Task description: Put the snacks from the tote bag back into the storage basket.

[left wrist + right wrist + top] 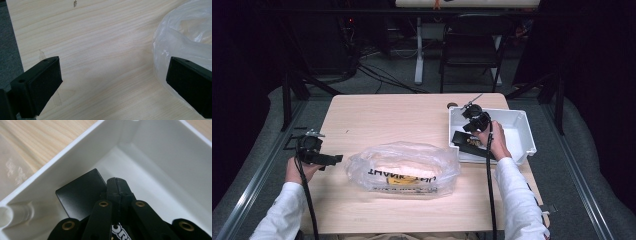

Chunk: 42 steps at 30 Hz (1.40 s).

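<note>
My right gripper (472,129) reaches down into a white plastic bin (526,131) at the table's right side. In the right gripper view its jaws (117,185) are pressed together, tips near the bin's floor. A flat black packet (80,192) lies tilted against the bin's wall (50,167), just left of and under the jaws; whether they pinch its edge I cannot tell. From the high view the packet (464,140) leans over the bin's left rim. My left gripper (333,159) hovers open near the table's left edge, nothing between its pads (45,82).
A crumpled clear plastic bag (404,170) with printed lettering and something pale inside lies in the middle of the wooden table (387,115). Its edge (185,37) reaches the left gripper's right jaw. A chair and cables stand beyond the table.
</note>
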Each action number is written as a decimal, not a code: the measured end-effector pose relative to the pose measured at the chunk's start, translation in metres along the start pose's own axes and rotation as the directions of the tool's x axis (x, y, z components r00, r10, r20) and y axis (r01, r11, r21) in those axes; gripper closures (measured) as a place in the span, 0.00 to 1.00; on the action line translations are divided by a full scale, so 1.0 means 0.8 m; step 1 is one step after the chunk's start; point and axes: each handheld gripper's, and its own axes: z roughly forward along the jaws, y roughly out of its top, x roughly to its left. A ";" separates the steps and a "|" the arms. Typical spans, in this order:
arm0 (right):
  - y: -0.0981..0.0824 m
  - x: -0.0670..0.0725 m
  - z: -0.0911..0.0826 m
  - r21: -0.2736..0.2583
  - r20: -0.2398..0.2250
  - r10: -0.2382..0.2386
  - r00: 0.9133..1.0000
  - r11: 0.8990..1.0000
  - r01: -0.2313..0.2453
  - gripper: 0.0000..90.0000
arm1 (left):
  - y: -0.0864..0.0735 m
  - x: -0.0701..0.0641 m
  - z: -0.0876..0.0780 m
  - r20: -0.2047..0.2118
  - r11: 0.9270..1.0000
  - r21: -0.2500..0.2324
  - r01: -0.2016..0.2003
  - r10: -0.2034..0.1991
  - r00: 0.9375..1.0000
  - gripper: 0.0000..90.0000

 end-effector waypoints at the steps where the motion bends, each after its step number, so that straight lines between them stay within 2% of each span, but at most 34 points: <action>1: 0.000 0.000 0.004 -0.012 0.004 0.014 1.000 1.000 -0.014 1.00 | 0.000 0.000 0.000 0.002 1.000 0.000 0.000 0.000 1.000 0.00; 3: 0.001 -0.001 0.008 -0.003 0.002 0.014 1.000 1.000 -0.014 1.00 | 0.000 0.001 0.000 0.003 1.000 0.003 0.000 0.000 1.000 0.00; 5: 0.002 -0.001 0.013 0.005 0.022 0.009 1.000 1.000 -0.009 1.00 | 0.000 0.001 0.001 0.002 1.000 0.003 0.000 0.000 1.000 0.00; 8: 0.003 0.000 0.016 0.013 0.020 0.010 1.000 1.000 -0.010 1.00 | 0.000 0.001 0.001 0.001 1.000 0.002 -0.001 0.001 1.000 0.00; 9: 0.003 0.001 0.018 0.000 0.011 0.020 1.000 1.000 -0.020 1.00 | 0.000 0.000 0.001 0.002 1.000 0.002 0.000 0.000 1.000 0.00; 14: 0.003 0.000 0.022 0.023 0.012 0.019 1.000 1.000 -0.019 1.00 | 0.000 0.000 0.001 0.001 1.000 0.003 -0.006 0.006 1.000 0.00; 19: 0.001 0.002 0.024 0.033 0.014 0.012 1.000 0.999 -0.012 1.00 | 0.001 0.000 0.001 0.000 1.000 0.004 -0.007 0.007 1.000 0.00; 24: -0.001 0.005 0.027 0.026 0.002 0.031 1.000 0.999 -0.031 1.00 | 0.001 0.000 0.000 0.000 1.000 0.004 -0.007 0.007 1.000 0.00; 27: -0.002 0.005 0.025 0.032 0.010 0.015 1.000 0.999 -0.015 1.00 | 0.000 0.000 0.000 -0.001 1.000 0.005 -0.008 0.008 1.000 0.00; 29: -0.003 0.007 0.025 0.019 0.011 0.027 1.000 0.999 -0.027 1.00 | 0.000 0.000 0.000 -0.001 1.000 0.003 -0.006 0.006 1.000 0.00; 33: -0.003 0.005 0.023 0.034 0.007 0.008 1.000 0.999 -0.008 1.00 | 0.001 -0.001 0.000 -0.003 1.000 0.004 -0.010 0.010 1.000 0.00; 35: -0.004 0.006 0.024 0.034 0.001 0.013 1.000 0.999 -0.013 1.00 | 0.001 -0.001 0.000 -0.002 1.000 0.005 -0.011 0.011 1.000 0.00; 36: -0.005 0.007 0.025 0.021 -0.001 0.030 1.000 0.999 -0.030 1.00 | 0.001 -0.001 0.000 -0.001 1.000 0.005 -0.012 0.012 1.000 0.00; 42: -0.006 0.006 0.029 0.051 0.002 0.021 1.000 0.998 -0.021 0.99 | 0.001 -0.001 0.000 -0.001 1.000 0.003 -0.011 0.011 1.000 0.00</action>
